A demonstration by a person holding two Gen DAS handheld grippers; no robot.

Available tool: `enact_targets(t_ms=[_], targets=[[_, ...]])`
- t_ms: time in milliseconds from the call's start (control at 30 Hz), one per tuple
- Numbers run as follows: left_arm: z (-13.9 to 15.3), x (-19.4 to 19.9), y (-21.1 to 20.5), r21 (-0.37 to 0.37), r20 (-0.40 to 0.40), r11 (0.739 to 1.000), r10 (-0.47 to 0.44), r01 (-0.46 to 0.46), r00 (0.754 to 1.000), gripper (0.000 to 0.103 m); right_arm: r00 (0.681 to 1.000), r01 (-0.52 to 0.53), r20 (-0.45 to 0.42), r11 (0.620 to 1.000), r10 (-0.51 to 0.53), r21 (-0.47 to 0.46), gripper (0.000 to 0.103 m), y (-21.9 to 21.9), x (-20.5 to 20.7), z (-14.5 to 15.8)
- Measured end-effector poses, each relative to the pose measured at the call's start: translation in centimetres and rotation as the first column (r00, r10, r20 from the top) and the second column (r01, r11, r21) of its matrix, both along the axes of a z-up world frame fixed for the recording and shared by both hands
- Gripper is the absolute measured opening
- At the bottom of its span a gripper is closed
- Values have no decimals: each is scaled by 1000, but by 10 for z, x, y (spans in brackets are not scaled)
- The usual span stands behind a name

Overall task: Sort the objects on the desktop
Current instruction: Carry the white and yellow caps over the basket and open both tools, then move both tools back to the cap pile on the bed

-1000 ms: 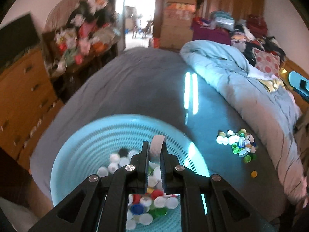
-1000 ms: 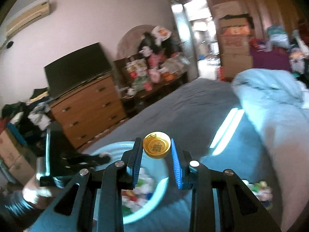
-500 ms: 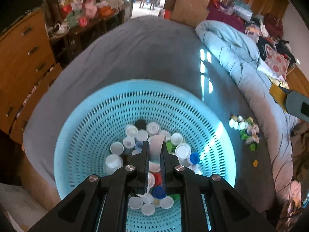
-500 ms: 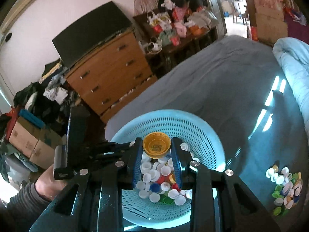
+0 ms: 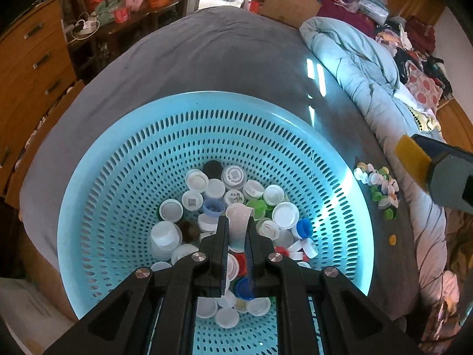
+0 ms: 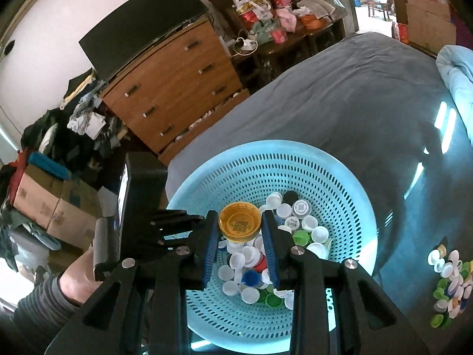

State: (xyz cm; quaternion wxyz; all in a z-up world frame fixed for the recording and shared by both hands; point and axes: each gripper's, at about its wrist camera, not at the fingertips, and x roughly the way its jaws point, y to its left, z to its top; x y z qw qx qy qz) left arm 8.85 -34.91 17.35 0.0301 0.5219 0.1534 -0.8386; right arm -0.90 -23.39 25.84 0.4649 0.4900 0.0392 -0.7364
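**Two grippers come down over the blue basket, each with a cap**

Both grippers have dropped and tipped downward since a second ago, when they looked out across the room; the perforated blue basket (image 5: 124, 177) now fills each view. The left gripper (image 5: 237, 230) hangs over the basket's middle, its fingers clamped on a white ribbed cap (image 5: 239, 222) held on edge. The right gripper (image 6: 240, 230) is likewise over the basket, fingers pressed against both sides of a yellow cap (image 6: 240, 222) whose open side faces the camera. Below them, white, green, blue and red caps (image 5: 285, 215) lie heaped on the basket floor. The basket sits on a grey bed (image 5: 207, 56). A smaller pile of loose caps (image 6: 450, 278) lies on the bed, apart from the basket, with a single yellow one (image 5: 392, 239) nearby. A sleeved hand (image 6: 75, 281) grips the left tool's handle.
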Motion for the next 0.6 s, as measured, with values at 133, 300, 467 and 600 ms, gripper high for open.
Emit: enact_targets(t_ms=[133, 300, 467, 600], targets=[[-4, -1, -4, 2, 7, 1000, 12, -12, 1000, 10, 1000, 1, 14, 1000, -1, -2, 27, -1, 0, 0], [-1, 3, -11, 13, -35, 997, 80, -80, 996, 103, 991, -7, 130, 996, 19, -94, 86, 7, -5, -8], [0, 4, -8, 21, -35, 997, 80, -79, 996, 102, 966, 50, 259, 974, 9, -221, 87, 27, -15, -15], [-2, 4, -4, 32, -19, 996, 86, -85, 996, 102, 945, 58, 324, 954, 43, -293, 87, 39, -14, -15]])
